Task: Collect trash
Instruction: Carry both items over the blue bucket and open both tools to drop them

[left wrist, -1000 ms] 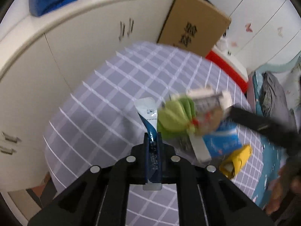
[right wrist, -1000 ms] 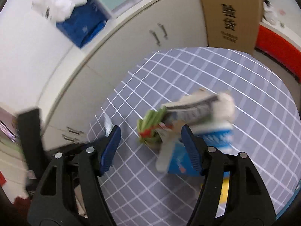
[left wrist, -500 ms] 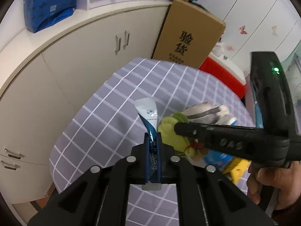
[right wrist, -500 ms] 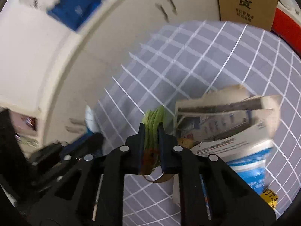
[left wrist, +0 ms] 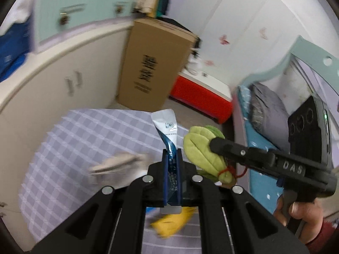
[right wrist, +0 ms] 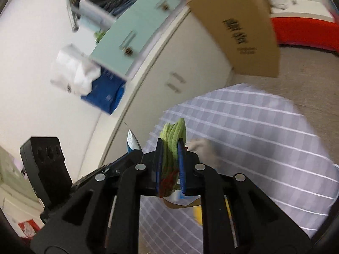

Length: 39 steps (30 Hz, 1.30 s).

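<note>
Left gripper (left wrist: 172,158) squeezed tight on blue-white packet (left wrist: 167,130), held up above checked table (left wrist: 80,139). Just right of it, right gripper (right wrist: 170,158) clamped on green leaf toy (right wrist: 174,136), also up off table. Yellow wrapper (left wrist: 171,224) lies on table below.

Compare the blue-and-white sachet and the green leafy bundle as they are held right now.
The sachet is flat, glossy and blue-and-white; the green bundle is thick, soft-looking and tied with red cord. The sachet stands upright in the left tool; the bundle sits sideways in the right tool. Both are clamped and lifted clear of the checked tablecloth.
</note>
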{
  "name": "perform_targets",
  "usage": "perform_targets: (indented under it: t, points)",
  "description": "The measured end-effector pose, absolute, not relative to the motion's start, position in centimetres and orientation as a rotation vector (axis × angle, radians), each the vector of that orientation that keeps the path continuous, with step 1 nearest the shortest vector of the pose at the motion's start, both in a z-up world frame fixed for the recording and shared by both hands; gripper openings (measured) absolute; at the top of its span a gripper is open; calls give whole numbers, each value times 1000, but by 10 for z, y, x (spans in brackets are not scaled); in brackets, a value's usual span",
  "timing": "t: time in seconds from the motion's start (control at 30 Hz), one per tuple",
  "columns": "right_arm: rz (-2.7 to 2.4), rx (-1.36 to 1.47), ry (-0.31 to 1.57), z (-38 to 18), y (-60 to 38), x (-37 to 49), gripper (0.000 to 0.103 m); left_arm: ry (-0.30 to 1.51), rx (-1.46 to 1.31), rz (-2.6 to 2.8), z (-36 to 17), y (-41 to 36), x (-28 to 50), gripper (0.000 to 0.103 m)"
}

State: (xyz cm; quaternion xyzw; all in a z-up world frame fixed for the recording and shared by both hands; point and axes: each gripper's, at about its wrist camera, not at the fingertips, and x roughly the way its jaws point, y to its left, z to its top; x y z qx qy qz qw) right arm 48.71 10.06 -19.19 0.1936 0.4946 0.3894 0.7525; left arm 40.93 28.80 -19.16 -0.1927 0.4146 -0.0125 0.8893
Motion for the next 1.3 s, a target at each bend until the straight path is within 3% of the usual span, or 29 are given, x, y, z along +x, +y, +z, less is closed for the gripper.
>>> perform_targets:
  t: [0.3,0.53,0.73,1.03,1.1,1.13,1.17,1.2,1.3]
  points:
    - [559,522,1079,-225,-104,495,13,1016,-316,-279,-226,95,475,6]
    - [309,539,1207,-302,-242,483,14,1253,-244,-429,-309,-55,508,6]
    - [172,559,1330,-368,-326,464,13,1447,-209,-444,-389,-136,522,6]
    - [80,617,1403,-410,-385,449,14,1636,-179,-434,-473,-200,539,9]
    - [75,631,1411,-416,-394,445,14,1655,-201,-418,-476,-203,546,13]
    - [74,633,1415,-417,-395,447,14,1661,-211,-405,-479,-206,547,27]
    - [73,633,1420,-419,-396,446,14,1670,-220,-388,-481,-205,550,52]
    - [72,636,1425,-419,-397,445,14,1681,-223,-366,-484,-206,552,59]
    - [73,646,1437,-426,-401,447,14,1687,-225,-330,-488,-201,554,64]
